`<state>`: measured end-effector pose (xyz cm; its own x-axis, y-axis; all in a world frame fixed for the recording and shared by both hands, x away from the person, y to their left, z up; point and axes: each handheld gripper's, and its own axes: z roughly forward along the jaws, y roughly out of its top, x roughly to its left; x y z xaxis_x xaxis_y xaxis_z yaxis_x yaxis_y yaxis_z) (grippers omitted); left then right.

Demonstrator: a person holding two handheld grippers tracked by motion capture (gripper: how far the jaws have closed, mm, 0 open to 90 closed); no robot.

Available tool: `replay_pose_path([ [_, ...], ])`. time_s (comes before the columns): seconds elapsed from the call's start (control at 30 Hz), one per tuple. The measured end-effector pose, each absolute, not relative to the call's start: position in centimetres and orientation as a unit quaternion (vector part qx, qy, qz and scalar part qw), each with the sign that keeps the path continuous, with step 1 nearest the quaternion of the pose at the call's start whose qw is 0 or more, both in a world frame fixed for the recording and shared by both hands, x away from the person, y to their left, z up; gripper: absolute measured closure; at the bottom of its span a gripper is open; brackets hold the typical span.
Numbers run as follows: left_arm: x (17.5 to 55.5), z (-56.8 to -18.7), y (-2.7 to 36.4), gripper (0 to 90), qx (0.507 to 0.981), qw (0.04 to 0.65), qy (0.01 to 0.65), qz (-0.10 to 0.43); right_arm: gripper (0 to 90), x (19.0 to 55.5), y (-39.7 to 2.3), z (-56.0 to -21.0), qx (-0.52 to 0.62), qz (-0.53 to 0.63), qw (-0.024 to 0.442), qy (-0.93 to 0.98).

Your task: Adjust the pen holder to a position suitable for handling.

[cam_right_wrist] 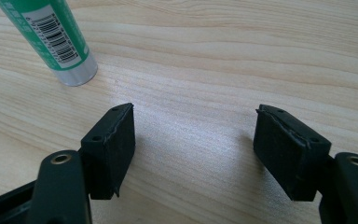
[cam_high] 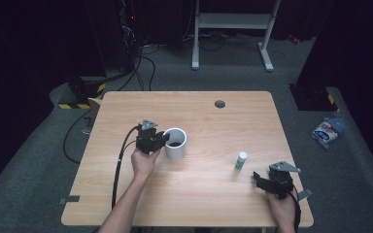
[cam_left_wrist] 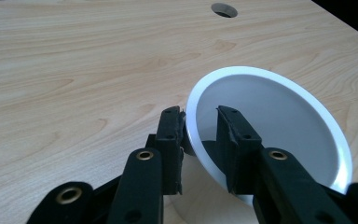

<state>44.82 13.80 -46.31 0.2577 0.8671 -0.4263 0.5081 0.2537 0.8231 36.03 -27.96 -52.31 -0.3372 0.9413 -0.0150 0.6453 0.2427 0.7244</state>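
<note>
Near edge of the wooden surface [cam_high: 194,204]: both forearms come in from the bottom. R tool [cam_high: 261,178] sits low near the near-right corner, jaws spread wide apart w/ nothing between them; in the right gripper view just bare wood shows between the pads. Green-and-white glue stick [cam_high: 241,160] stands upright just left of and beyond the R tool, not touching it; its base w/ barcode label [cam_right_wrist: 58,39] shows in the right gripper view's upper left.

Mid surface, left of centre: white cup [cam_high: 176,144] stands upright, mouth open, dark inside. L tool [cam_high: 164,138] is at the cup's left side. In the left gripper view one jaw sits outside the cup wall [cam_left_wrist: 192,126], the other inside, rim between them; outer pad looks touching the wall, inner pad has a small gap to it, so clamp not clearly made. L hand [cam_high: 144,162] holds the tool body, black cable [cam_high: 119,167] trails back toward the near-left edge.

Far part of the surface is bare wood, w/ a round cable hole [cam_high: 219,104] near the far edge, right of centre. Lots of free room far, and between cup and glue stick.

Beyond: grey carpet floor [cam_high: 175,73], cables, a white metal frame [cam_high: 233,29] at far centre, black-yellow striped tape [cam_high: 73,105] far left, a blue-white packet [cam_high: 326,131] on the floor at right. Room dark around.
</note>
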Motion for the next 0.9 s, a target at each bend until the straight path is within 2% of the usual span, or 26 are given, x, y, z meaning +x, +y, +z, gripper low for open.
replay_pose_path([
  [0.4,43.7,-46.3,13.4,76.3,0.595,0.539,0.576,0.155,29.6,36.0,-28.0,-52.3,0.526,0.319,0.233,0.753],
  [0.63,43.1,-46.4,13.0,77.0,0.592,0.548,0.571,0.153,29.6,36.0,-28.0,-52.3,0.527,0.318,0.232,0.753],
  [0.9,42.3,-46.4,12.1,78.2,0.61,0.545,0.556,0.149,29.6,36.0,-27.9,-52.3,0.528,0.317,0.232,0.753],
])
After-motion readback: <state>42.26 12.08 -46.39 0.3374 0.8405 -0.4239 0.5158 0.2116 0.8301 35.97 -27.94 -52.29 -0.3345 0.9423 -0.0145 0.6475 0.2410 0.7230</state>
